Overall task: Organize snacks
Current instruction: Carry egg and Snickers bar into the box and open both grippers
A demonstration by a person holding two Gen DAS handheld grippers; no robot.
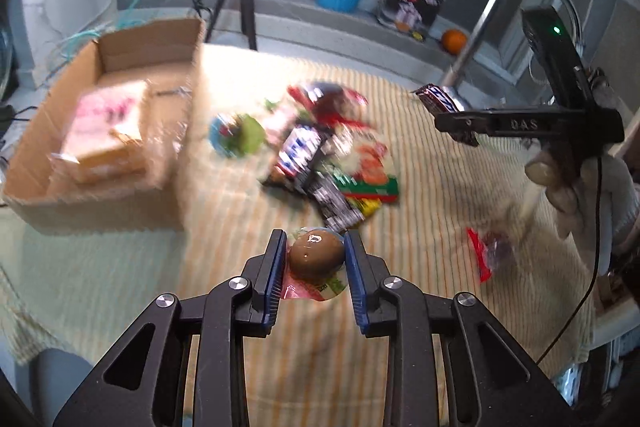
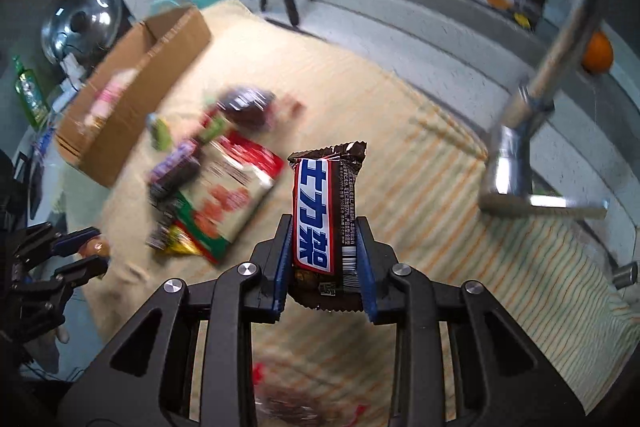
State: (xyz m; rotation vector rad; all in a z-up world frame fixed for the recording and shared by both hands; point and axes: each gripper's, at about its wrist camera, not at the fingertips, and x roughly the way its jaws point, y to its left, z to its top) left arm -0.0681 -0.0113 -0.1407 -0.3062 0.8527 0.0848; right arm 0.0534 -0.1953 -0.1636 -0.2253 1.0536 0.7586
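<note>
While the left gripper (image 1: pixel 316 259) clamps its blue pads on a brown braised egg in a clear printed pouch (image 1: pixel 317 254), the right gripper (image 2: pixel 325 243) pinches a dark brown chocolate bar wrapper with a blue-and-white label (image 2: pixel 326 215), holding it upright above the striped yellow cloth (image 2: pixel 460 211). Beyond both, a blurred pile of mixed snack packets (image 1: pixel 324 155) lies on the cloth, and farther left an open brown cardboard box (image 1: pixel 104 131) holds a pink-and-tan packet (image 1: pixel 106 135).
</note>
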